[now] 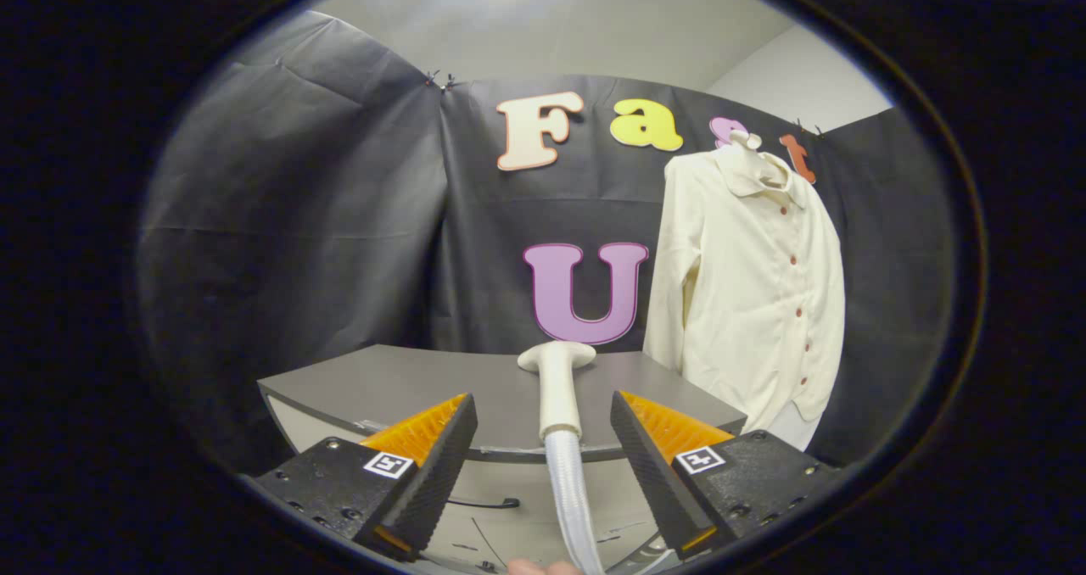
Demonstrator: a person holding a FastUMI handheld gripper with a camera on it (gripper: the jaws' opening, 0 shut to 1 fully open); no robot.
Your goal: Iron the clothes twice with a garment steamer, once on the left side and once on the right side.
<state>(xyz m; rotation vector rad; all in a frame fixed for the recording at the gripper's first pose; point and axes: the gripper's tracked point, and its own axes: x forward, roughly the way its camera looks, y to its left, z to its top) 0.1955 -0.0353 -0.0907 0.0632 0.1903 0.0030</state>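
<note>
We are in a staged recording booth, not a home: black cloth wall (339, 219) clipped up as backdrop, plain grey table (407, 384), cream shirt (755, 287) hung against the cloth, bare ceiling above.

The gripper (543, 414) sat in the lower centre of the frame, its two fingers (433, 465) spread wide apart and angled outward like an open V, pressing on nothing. Both fingertips pointed up and forward at equal height. At the very bottom of the frame, between the finger bases, a person's fingertips (543, 567) barely showed.
</note>
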